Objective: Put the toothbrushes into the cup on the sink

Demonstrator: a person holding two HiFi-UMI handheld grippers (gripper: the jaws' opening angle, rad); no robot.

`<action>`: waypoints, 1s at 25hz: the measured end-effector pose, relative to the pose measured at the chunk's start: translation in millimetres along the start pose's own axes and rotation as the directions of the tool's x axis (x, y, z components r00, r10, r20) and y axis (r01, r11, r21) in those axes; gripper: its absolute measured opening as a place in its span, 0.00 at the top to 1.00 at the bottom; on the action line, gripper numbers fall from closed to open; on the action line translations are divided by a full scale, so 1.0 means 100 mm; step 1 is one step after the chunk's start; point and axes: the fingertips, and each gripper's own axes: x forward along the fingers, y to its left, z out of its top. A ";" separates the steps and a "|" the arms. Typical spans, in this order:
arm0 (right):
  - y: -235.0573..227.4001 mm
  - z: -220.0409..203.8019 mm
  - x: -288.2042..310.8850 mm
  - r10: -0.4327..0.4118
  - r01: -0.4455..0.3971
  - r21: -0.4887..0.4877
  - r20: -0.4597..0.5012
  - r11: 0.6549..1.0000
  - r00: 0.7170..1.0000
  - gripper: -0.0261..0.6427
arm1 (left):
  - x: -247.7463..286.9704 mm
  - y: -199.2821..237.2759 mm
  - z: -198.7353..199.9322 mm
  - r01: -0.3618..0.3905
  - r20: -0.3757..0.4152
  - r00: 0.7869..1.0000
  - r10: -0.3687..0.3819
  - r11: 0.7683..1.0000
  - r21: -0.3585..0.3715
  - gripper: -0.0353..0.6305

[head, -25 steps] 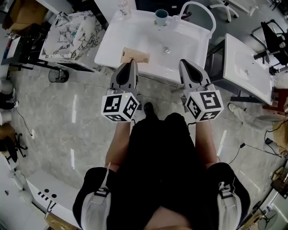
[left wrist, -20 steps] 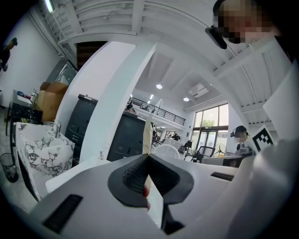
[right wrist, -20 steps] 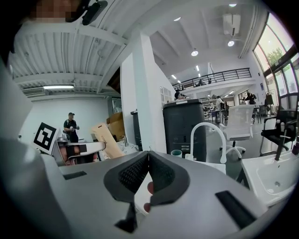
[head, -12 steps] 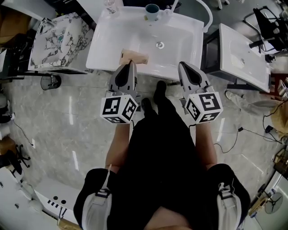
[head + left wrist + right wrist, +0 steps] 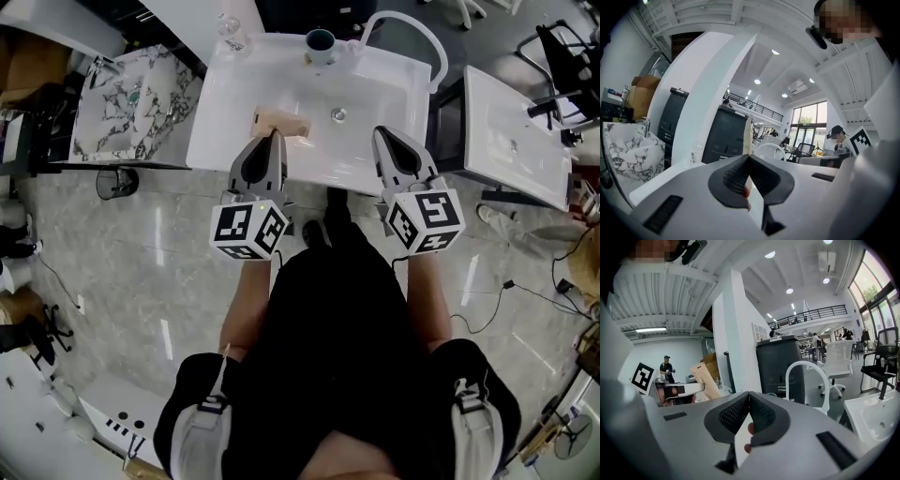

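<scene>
Left claw (image 5: 273, 134) and right claw (image 5: 381, 134): both closed, empty, at sink (image 5: 394, 89) front edge. Advise opening 1 before descending; cup (image 5: 320, 41) sits at back edge.

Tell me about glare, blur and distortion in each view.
Head view: sharp and evenly lit, with streaky lamp reflections on the glossy floor and the white sink nearly washed out. Left gripper view: heavy fisheye, dark corners. Right gripper view: same bending, windows very bright.
</scene>
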 end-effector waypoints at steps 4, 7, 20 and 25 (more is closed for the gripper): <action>-0.18 0.18 0.26 0.014 -0.014 -0.001 0.016 1.000 1.000 0.92 | 0.28 0.05 0.20 -0.005 0.018 1.000 0.005 1.000 0.029 0.92; -0.32 0.30 0.46 0.028 -0.028 -0.001 0.030 1.000 0.999 0.92 | 0.52 0.08 0.28 -0.010 0.024 1.000 0.009 0.999 0.036 0.92; -0.89 0.37 0.95 0.097 -0.097 0.041 0.016 0.994 0.995 0.92 | 1.30 0.01 0.27 -0.039 -0.009 0.999 0.039 0.999 0.029 0.92; -1.01 0.26 1.06 0.127 -0.126 0.061 -0.011 0.990 0.992 0.92 | 1.44 0.03 0.16 -0.074 -0.030 0.997 0.075 0.997 0.028 0.92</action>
